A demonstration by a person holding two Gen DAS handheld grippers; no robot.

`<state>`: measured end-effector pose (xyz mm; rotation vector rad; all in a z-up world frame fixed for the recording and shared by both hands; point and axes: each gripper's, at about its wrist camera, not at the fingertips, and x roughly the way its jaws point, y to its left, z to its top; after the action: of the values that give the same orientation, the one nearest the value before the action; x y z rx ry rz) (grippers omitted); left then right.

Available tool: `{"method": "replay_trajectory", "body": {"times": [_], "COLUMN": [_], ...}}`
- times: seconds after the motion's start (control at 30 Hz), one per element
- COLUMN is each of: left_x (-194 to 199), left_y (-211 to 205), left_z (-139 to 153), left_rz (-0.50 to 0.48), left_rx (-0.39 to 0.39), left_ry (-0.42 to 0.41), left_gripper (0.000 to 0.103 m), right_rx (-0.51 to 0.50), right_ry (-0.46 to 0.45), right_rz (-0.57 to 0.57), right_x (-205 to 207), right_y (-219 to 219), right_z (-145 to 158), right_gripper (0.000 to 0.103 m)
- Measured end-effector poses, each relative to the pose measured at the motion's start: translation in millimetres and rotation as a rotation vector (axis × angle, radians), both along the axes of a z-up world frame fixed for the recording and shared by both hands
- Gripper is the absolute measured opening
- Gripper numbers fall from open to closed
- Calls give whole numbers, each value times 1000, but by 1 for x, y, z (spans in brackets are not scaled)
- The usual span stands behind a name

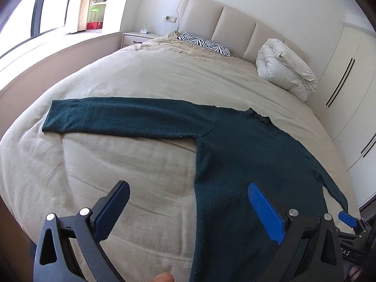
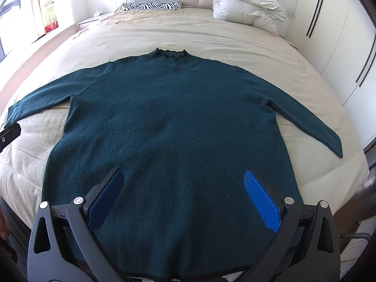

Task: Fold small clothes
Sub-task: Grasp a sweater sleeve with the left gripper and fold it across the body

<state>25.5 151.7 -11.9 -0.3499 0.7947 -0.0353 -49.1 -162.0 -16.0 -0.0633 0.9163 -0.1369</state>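
Observation:
A dark teal long-sleeved sweater (image 2: pixel 174 122) lies flat and face up on the beige bed (image 2: pixel 211 37), collar toward the headboard, both sleeves spread out. My right gripper (image 2: pixel 183 176) is open and empty, hovering over the sweater's lower hem area. My left gripper (image 1: pixel 188 190) is open and empty, above the sweater's left side edge (image 1: pixel 235 155), with the left sleeve (image 1: pixel 122 117) stretched out ahead. The right gripper's fingertip (image 1: pixel 347 218) shows at the lower right of the left wrist view.
A folded white duvet (image 2: pixel 244 4) and a zebra-print pillow (image 2: pixel 155 5) lie by the headboard. White wardrobe doors (image 2: pixel 340 35) stand on the right. A nightstand (image 1: pixel 138 38) and a window (image 1: pixel 47 4) are on the left.

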Motion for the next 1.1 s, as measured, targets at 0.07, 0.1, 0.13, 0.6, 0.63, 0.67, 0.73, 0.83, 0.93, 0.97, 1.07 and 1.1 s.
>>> {"method": "replay_trajectory", "body": {"times": [0.07, 0.1, 0.13, 0.6, 0.63, 0.67, 0.73, 0.83, 0.93, 0.97, 1.07, 1.1], "left_x": [6, 6, 4, 33, 35, 35, 36, 43, 55, 59, 68, 71], "left_y": [16, 23, 30, 191, 203, 212, 228, 242, 248, 251, 263, 266], "left_z": [-1, -3, -4, -70, -80, -89, -105, -113, -114, -116, -125, -127], "left_rz": [17, 39, 61, 445, 497, 538, 609, 676, 713, 727, 787, 800], "left_rx": [-33, -39, -52, -601, -646, -701, -806, -873, -917, -931, -965, -965], "left_ry": [-5, -14, -25, -31, -28, -42, -74, -108, -127, -140, -158, -166], "left_gripper": [103, 103, 103, 102, 102, 102, 101, 101, 101, 101, 95, 90], "right_rx": [5, 7, 10, 366, 413, 451, 484, 499, 557, 571, 576, 577], "right_ry": [-4, -9, -17, -142, -133, -126, -123, -121, -96, -91, -93, -98], "right_rz": [17, 26, 36, 104, 105, 107, 112, 126, 132, 133, 130, 131], "right_x": [4, 6, 8, 29, 31, 34, 39, 47, 57, 58, 62, 62], "right_y": [6, 9, 13, 2, -1, -3, -3, 0, -1, -1, -2, -4], "right_z": [2, 3, 5, 29, 28, 26, 23, 18, 10, 8, 4, 4], "right_gripper": [103, 103, 103, 103, 103, 103, 102, 93, 83, 79, 75, 75]}}
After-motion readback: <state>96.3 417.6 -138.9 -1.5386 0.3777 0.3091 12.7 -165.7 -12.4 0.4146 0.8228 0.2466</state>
